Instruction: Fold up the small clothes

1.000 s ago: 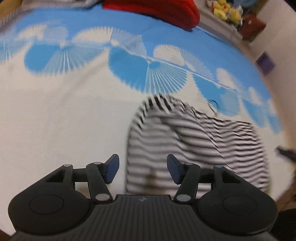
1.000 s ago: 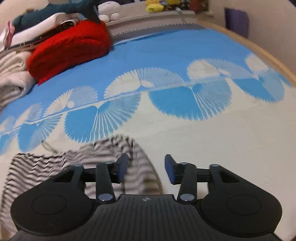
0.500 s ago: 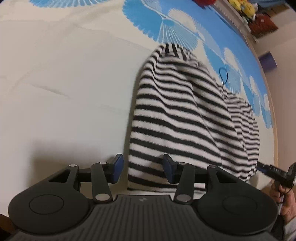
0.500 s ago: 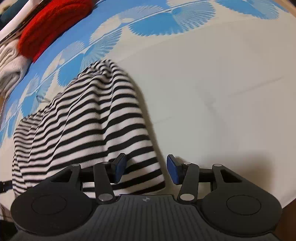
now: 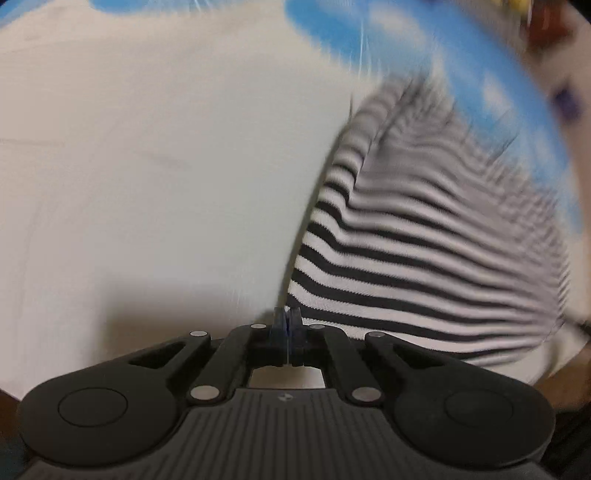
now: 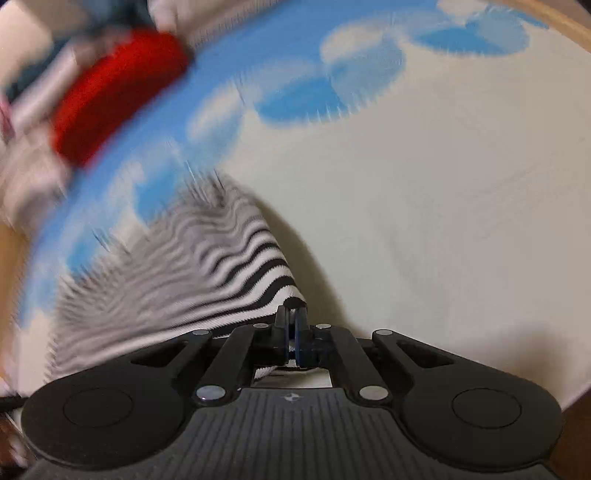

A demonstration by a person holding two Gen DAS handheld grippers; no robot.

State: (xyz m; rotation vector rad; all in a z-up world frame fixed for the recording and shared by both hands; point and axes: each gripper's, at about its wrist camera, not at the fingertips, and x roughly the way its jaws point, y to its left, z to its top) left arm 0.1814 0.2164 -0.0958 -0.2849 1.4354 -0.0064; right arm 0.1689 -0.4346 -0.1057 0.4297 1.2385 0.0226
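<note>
A black-and-white striped garment [image 5: 424,240] lies on the cream part of the bedsheet [image 5: 147,166]. In the left wrist view it spreads up and to the right. My left gripper [image 5: 287,325] is closing tight on its near left corner, and the blue pads meet on the hem. In the right wrist view the same garment [image 6: 184,277] runs off to the left. My right gripper [image 6: 293,332] is closing on the near right corner, with striped cloth pinched between the pads. Both views are blurred by motion.
The sheet [image 6: 443,203] turns blue with white fan shapes farther back. A red knitted garment [image 6: 110,96] and a pale pile of clothes [image 6: 29,173] lie at the far left of the bed. A wooden bed edge [image 6: 569,33] shows at the upper right.
Both grippers came down to the garment's near hem and went from open to shut on its two corners. The cloth now bunches up toward each gripper.
</note>
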